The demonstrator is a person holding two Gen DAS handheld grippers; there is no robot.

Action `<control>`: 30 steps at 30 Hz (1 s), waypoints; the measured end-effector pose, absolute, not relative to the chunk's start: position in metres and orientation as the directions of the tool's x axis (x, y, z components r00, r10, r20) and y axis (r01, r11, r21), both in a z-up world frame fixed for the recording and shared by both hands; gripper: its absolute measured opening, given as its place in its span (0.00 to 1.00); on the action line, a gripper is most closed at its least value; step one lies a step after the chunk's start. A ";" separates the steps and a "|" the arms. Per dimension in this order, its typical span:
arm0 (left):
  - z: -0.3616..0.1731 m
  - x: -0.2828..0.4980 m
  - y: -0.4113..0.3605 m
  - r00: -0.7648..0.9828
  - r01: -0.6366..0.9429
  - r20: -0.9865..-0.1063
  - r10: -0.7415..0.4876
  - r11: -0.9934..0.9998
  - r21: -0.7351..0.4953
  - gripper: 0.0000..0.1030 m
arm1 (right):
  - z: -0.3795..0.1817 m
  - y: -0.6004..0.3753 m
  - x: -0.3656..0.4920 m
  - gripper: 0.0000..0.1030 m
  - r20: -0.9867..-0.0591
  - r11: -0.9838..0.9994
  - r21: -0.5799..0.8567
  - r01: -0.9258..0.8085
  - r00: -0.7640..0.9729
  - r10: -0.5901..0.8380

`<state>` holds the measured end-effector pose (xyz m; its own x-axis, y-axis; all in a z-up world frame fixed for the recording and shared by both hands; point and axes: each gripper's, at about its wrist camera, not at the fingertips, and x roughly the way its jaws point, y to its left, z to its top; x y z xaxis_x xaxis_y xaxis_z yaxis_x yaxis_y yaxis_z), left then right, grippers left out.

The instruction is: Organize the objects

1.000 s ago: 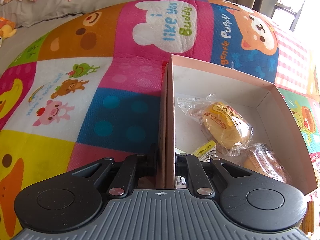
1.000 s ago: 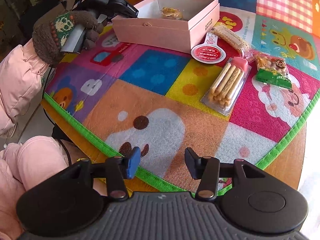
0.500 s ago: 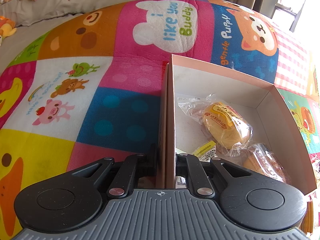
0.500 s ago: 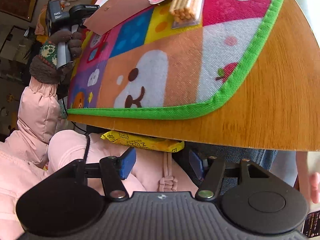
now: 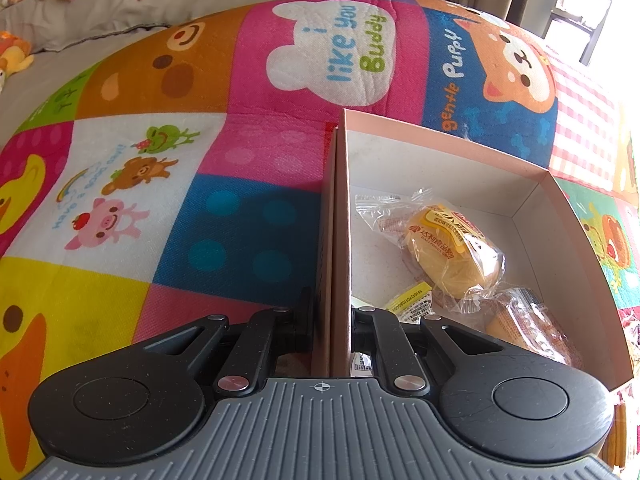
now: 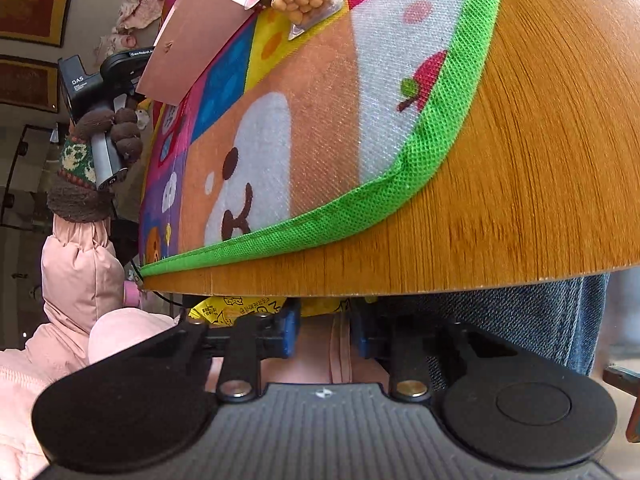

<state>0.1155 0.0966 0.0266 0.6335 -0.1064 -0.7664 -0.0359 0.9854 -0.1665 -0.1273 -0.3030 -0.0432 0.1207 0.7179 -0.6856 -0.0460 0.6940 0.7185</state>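
Left wrist: left gripper (image 5: 331,320) pinches box wall (image 5: 340,240).

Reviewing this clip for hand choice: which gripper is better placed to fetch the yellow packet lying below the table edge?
Right. The right gripper is down below the wooden table, its fingers apart and reaching at the yellow packet on the lap. The left gripper is clamped on the pink box wall, steadying it.
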 end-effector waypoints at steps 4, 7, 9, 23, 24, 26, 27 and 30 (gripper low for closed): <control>0.027 0.115 0.097 0.634 -0.037 -0.766 -0.106 0.985 -0.167 0.11 | -0.038 -0.302 -0.130 0.07 -0.685 0.698 0.712 -0.075 0.145 0.714; 0.027 0.116 0.097 0.634 -0.037 -0.766 -0.107 0.985 -0.168 0.11 | -0.036 -0.299 -0.130 0.07 -0.693 0.705 0.702 -0.097 0.135 0.708; 0.027 0.116 0.097 0.634 -0.037 -0.766 -0.107 0.985 -0.168 0.11 | -0.036 -0.297 -0.130 0.07 -0.695 0.705 0.701 -0.105 0.123 0.709; 0.026 0.115 0.097 0.638 -0.037 -0.762 -0.110 0.984 -0.173 0.11 | -0.040 -0.278 -0.129 0.08 -0.697 0.691 0.699 -0.184 0.045 0.716; 0.026 0.115 0.097 0.638 -0.037 -0.762 -0.111 0.984 -0.174 0.11 | -0.040 -0.279 -0.130 0.08 -0.701 0.696 0.694 -0.182 0.050 0.712; 0.026 0.115 0.097 0.638 -0.037 -0.762 -0.110 0.984 -0.174 0.11 | -0.038 -0.284 -0.133 0.10 -0.711 0.708 0.683 -0.180 0.059 0.701; 0.026 0.115 0.097 0.638 -0.037 -0.762 -0.110 0.984 -0.174 0.11 | -0.037 -0.286 -0.133 0.17 -0.716 0.714 0.677 -0.178 0.062 0.695; 0.026 0.115 0.097 0.638 -0.038 -0.762 -0.110 0.984 -0.174 0.11 | -0.034 -0.295 -0.133 0.47 -0.714 0.714 0.678 -0.176 0.076 0.696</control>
